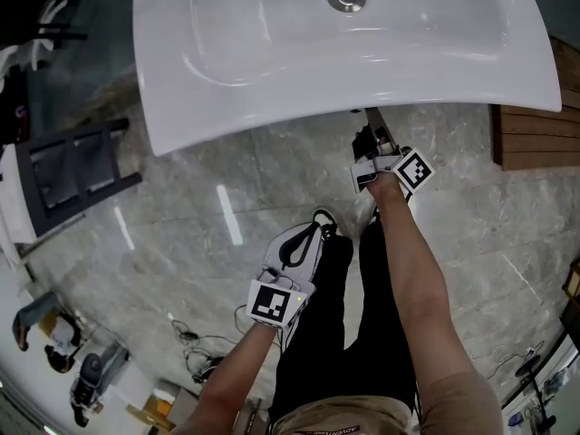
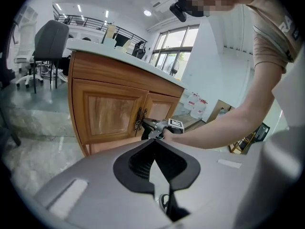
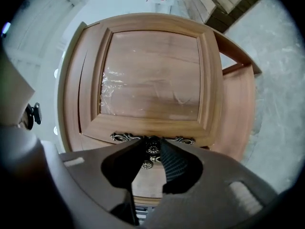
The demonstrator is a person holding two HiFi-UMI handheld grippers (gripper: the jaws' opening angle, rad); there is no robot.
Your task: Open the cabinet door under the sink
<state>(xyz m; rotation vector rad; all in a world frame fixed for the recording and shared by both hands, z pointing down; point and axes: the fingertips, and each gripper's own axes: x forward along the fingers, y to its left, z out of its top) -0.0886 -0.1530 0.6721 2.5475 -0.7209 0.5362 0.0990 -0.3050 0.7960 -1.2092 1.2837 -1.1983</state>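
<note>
Fingers (image 3: 177, 165) of the right gripper (image 3: 152, 142) clenched on the ornate metal handle (image 3: 150, 151) of the cabinet door (image 3: 152, 75), one ribbed pad on each side of it. The door, a wooden panel in a raised frame, lies flush with the cabinet (image 2: 109, 111) front, not yet swung out. It stands directly beneath the white sink (image 1: 272, 53), which in the head view overhangs the right gripper's front end and hides the cabinet. The left gripper view shows the cabinet from the side: two panelled doors meeting at a centre seam, with the right gripper reaching level to the handles there. Which of the two doors the grasped handle belongs to cannot be told. Fingers (image 2: 140, 162) of the left gripper (image 2: 154, 140) pressed together at the tips, nothing between them. This gripper hangs well back from the cabinet, above the grey marbled floor (image 1: 471, 234).
</note>
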